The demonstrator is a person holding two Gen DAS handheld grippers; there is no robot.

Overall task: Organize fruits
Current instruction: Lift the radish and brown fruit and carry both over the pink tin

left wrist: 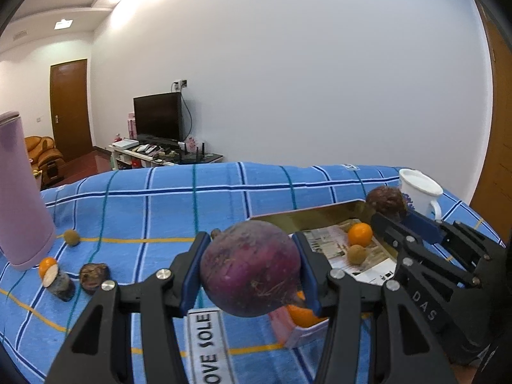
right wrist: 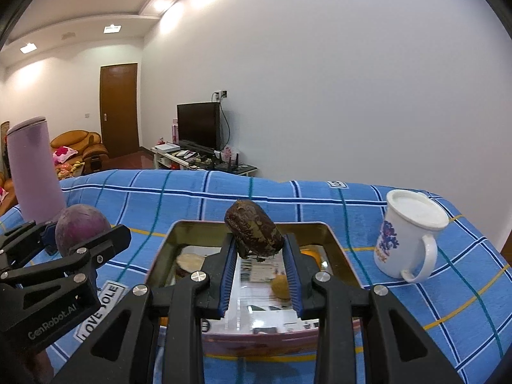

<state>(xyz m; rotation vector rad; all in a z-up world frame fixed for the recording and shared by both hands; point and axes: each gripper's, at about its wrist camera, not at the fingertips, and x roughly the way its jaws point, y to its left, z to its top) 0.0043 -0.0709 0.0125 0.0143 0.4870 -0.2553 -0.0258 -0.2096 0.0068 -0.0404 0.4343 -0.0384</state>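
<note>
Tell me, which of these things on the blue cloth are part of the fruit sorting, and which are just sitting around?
Part of the job:
- purple round fruit in the left gripper
- dark brown fruit in the right gripper
- tin box
- orange and small tan fruit inside it
- loose fruit pieces on the cloth

Just lying about:
- white mug
- pink tumbler
- television

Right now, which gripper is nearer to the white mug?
Right. The right gripper holds a dark fruit over the tin, beside the white mug; the left gripper is farther, across the tin.
</note>
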